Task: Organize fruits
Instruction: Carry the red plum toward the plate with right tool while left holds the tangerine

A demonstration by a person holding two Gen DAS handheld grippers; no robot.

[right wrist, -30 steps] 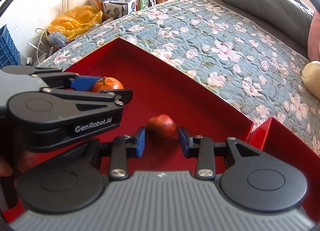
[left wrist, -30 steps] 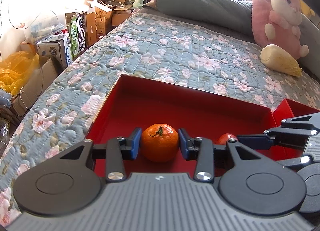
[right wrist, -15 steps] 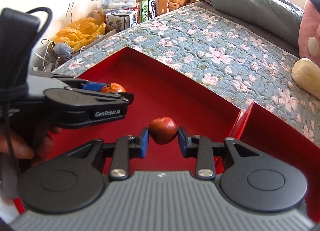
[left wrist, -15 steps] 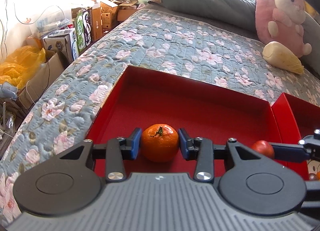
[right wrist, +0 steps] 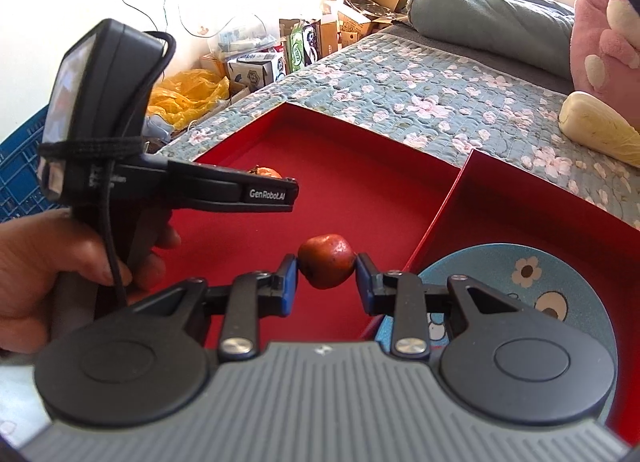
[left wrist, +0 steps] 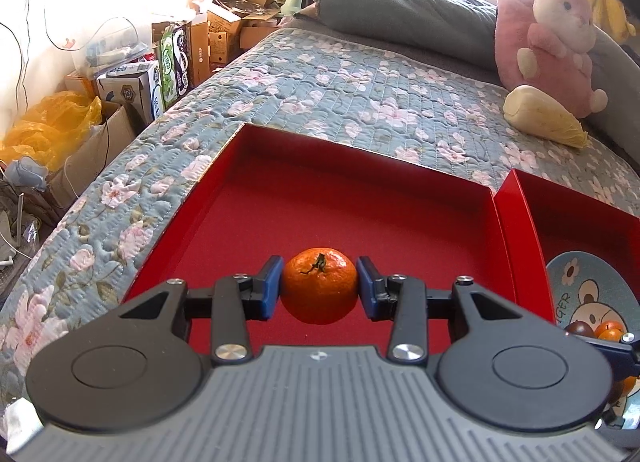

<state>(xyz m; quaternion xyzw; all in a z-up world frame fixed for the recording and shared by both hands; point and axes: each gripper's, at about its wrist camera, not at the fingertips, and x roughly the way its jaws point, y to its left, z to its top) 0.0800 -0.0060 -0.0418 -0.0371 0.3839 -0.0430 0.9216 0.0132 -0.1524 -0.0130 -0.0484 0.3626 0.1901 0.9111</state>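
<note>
Left claw: pinching tangerine, above red tray.
Right claw: pinching red fruit, over tray edge, blue plate at 3 o'clock.
Risk: round fruits slipping, rolling off plate onto bed if released high.

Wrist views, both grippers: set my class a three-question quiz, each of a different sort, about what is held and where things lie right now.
1. True or false: the left gripper is shut on a mandarin orange.
2. Which fruit does the right gripper hold? A) banana B) small red fruit C) grape
3. Fill in: the blue cartoon plate lies in the ____ of the two red trays.

Key: 1 true; 2 B; 3 right, the right red tray, not the left red tray.
</note>
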